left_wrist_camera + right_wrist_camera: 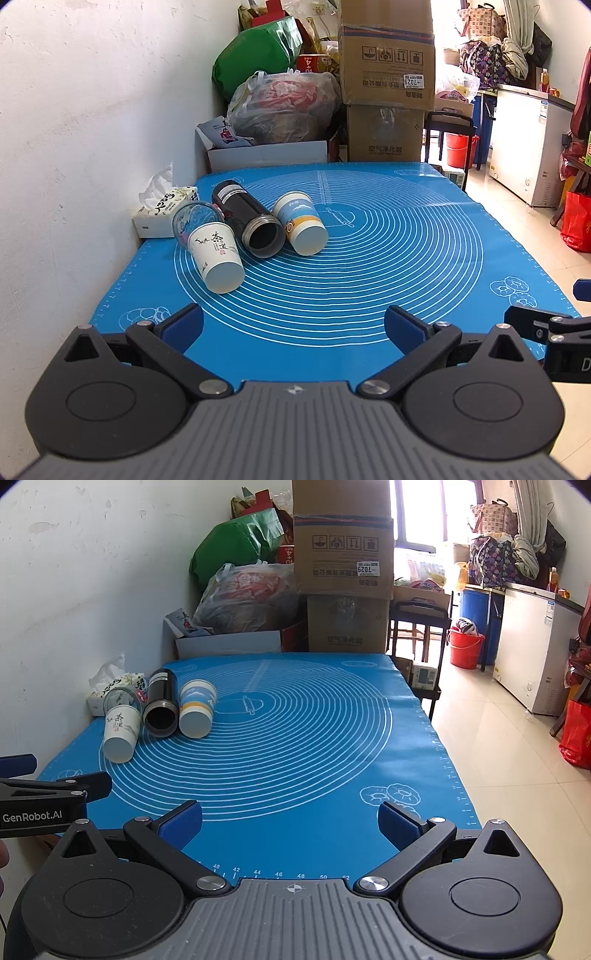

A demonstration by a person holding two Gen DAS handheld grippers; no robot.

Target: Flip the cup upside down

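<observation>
Several cups lie on their sides at the far left of the blue mat (369, 258): a white paper cup with black calligraphy (218, 254), a clear glass behind it (188, 218), a black flask with its open mouth toward me (247, 218), and a blue-and-white paper cup (301, 223). The same cups show in the right wrist view: white cup (120, 733), glass (122, 698), flask (160, 705), blue-and-white cup (195, 709). My left gripper (293, 325) is open and empty above the mat's near edge. My right gripper (290, 823) is open and empty, to its right.
A tissue box (162, 210) sits by the white wall beyond the cups. Cardboard boxes (386, 74) and bags (284, 103) stand past the table's far end. The mat's right edge drops to a tiled floor (517, 794). The other gripper shows at the view's edge (44, 797).
</observation>
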